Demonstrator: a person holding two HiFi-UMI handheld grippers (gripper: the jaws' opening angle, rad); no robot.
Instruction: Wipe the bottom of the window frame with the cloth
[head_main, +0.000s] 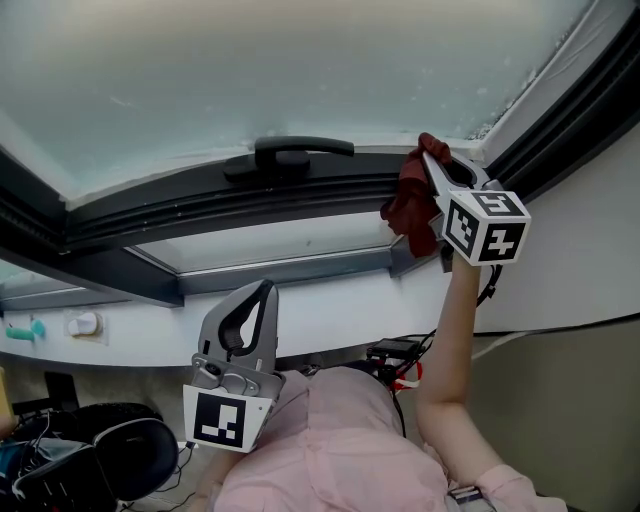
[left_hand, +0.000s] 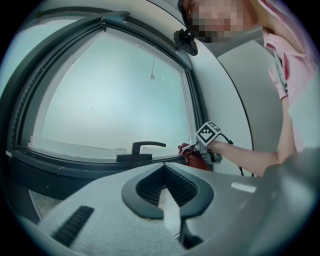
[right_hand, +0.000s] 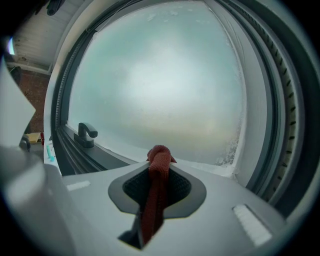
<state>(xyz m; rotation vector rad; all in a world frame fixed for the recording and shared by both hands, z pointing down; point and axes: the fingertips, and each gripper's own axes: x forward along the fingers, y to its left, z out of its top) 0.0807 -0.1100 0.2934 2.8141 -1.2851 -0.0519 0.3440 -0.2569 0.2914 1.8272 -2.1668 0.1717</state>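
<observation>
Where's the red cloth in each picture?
Head view: red cloth upper right, held by the right gripper.
Left gripper view: cloth small, right of centre.
Right gripper view: cloth bottom centre, pinched in that gripper.
Shared landmark: the black window handle, left of the cloth.

Soft even daylight through the frosted window (head_main: 250, 70), gripper views fisheye-bent — dark vignetted corners, foreground perhaps blurred.
</observation>
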